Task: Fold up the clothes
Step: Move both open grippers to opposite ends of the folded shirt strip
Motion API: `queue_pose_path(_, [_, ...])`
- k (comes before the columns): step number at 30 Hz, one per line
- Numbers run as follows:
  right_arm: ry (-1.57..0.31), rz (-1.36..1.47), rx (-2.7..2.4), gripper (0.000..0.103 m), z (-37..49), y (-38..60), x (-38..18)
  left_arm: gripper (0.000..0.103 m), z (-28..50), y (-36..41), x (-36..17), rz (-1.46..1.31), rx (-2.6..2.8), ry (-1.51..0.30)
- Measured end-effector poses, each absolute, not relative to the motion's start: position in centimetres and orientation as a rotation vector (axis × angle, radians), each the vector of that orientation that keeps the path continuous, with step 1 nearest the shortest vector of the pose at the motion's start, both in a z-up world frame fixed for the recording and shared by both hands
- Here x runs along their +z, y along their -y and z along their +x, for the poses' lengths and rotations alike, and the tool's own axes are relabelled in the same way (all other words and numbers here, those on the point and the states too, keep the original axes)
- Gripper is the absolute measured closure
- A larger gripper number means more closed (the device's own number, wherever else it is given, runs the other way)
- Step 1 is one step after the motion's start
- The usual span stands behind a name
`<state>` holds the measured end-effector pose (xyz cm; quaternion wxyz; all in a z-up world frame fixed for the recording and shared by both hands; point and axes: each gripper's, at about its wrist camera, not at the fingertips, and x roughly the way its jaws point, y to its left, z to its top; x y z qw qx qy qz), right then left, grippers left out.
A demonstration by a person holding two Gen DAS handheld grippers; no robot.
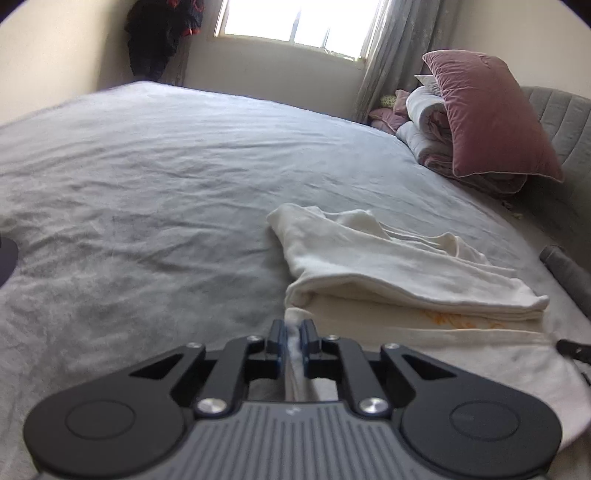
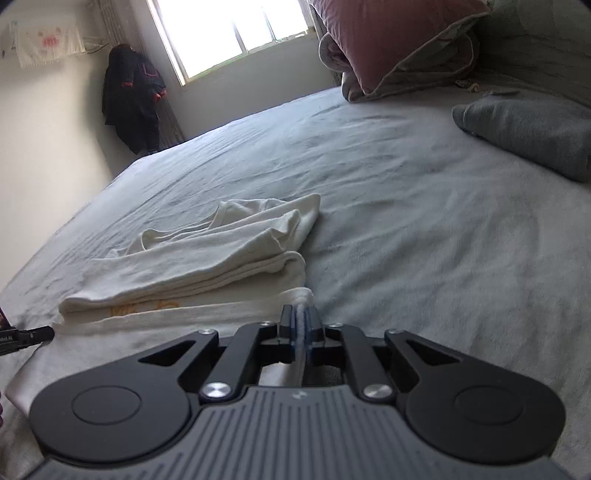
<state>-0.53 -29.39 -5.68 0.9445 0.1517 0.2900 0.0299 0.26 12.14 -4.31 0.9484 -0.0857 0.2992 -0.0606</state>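
- Left gripper (image 1: 292, 326) sits low at the near edge of the bed, its jaws pressed together on a pinch of white fabric at the near left corner of the cream T-shirt (image 1: 391, 266)
- Right gripper (image 2: 303, 314) likewise clamps a thin ridge of the same garment's (image 2: 207, 254) hem at the near right corner, cloth standing up between its blue pads
- Between the two tools, the bottom layer of the shirt lies flat and stretched toward the cameras; the tip of each tool shows at the edge of the other's view
- Just beyond, the shirt is doubled into a low stack of several layers, with a bit of orange print peeking out at the fold
- Farther on, its collar end lies loosely rumpled on the grey bedsheet (image 1: 155, 177)
- To the right side, a folded grey garment (image 2: 532, 136) rests on the sheet, well apart from the shirt
- At the headboard, a dusty-pink pillow (image 1: 491, 114) leans on a rolled duvet (image 1: 428, 122)
- Farthest off, a bright window (image 1: 295, 18) with a curtain (image 1: 399, 55), and dark clothing (image 2: 133, 96) hanging in the corner
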Motion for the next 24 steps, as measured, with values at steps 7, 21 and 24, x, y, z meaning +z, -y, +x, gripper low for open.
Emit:
queue_pose_path(7, [-0.511,0.215,0.098,0.054,-1.0,27.3,-4.0,0.036,-1.6,-9.2,-2.8,-0.083,-0.249,-0.49])
queue_pose_path(21, [-0.627,-0.035,0.358,0.023,0.3,18.1,-6.2,0.0,-2.3,-1.3,-6.4,0.235,-0.495,-0.599])
queue_pose_path(24, [-0.607,-0.131,0.378,0.017,-0.4,17.6,-6.6,0.0,-2.1,-2.4,-6.9,0.212,-0.51,-0.621])
